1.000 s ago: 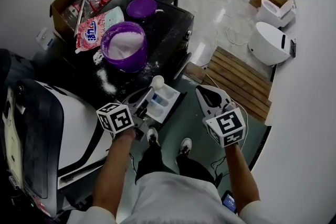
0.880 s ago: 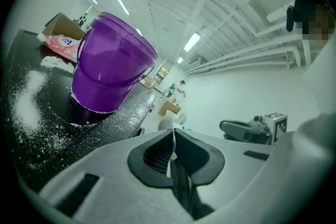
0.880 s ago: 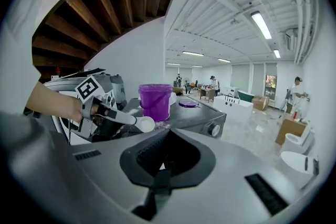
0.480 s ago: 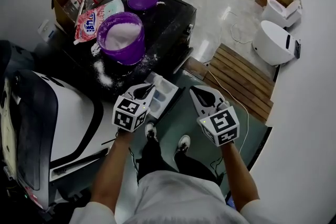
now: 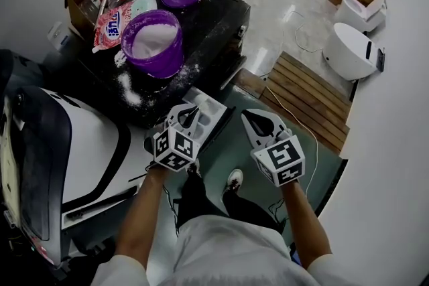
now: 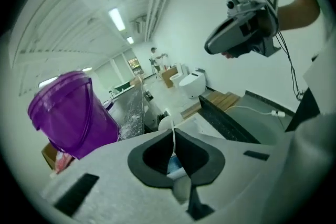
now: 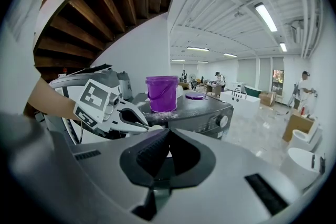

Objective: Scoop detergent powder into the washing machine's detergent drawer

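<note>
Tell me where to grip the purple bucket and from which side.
Pinch the purple bucket by its near rim, from above, with the right tongs. It stands upright and open with powder inside, and its body looks too wide to span, so the thin rim seems best.

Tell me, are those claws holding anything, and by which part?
The left claw is shut on the thin handle of a white scoop. The right claw is shut and empty.
</note>
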Demonstrator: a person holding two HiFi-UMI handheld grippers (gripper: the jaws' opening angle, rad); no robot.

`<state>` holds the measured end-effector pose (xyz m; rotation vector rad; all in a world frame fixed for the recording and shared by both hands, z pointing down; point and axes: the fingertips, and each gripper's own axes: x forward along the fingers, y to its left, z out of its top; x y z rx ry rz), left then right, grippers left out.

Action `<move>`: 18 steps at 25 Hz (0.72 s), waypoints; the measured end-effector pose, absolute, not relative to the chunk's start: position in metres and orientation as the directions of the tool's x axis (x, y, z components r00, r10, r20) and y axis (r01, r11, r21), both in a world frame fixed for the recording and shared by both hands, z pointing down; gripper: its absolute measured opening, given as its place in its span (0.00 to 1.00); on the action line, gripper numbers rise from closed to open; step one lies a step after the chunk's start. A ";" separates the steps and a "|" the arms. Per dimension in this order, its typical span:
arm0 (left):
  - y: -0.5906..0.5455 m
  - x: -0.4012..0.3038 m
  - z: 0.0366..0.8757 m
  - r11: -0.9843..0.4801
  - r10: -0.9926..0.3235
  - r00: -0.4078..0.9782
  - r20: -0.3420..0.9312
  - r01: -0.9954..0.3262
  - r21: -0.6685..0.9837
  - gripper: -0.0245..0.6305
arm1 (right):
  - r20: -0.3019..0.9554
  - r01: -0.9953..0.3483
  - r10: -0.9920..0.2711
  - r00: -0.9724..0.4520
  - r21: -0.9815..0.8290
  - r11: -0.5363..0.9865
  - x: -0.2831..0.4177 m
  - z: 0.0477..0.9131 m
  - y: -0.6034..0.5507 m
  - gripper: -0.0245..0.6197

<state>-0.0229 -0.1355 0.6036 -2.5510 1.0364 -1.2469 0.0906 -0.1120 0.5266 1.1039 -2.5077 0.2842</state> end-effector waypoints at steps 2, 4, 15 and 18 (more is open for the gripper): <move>-0.134 -0.020 0.603 -0.760 -0.641 0.399 0.655 -0.444 -0.474 0.06 | 0.426 -0.743 -0.663 -0.615 -0.032 0.669 0.093 0.529 -0.110 0.03; -0.133 -0.018 0.602 -0.751 -0.659 0.369 0.655 -0.353 -0.557 0.06 | 0.426 -0.745 -0.665 -0.614 -0.033 0.666 0.094 0.530 -0.109 0.03; -0.128 -0.008 0.604 -0.671 -0.727 0.296 0.619 -0.115 -0.733 0.06 | 0.423 -0.756 -0.676 -0.604 -0.034 0.654 0.103 0.532 -0.108 0.03; -0.129 -0.008 0.603 -0.669 -0.730 0.292 0.618 -0.123 -0.733 0.06 | 0.424 -0.756 -0.675 -0.604 -0.038 0.653 0.105 0.532 -0.108 0.03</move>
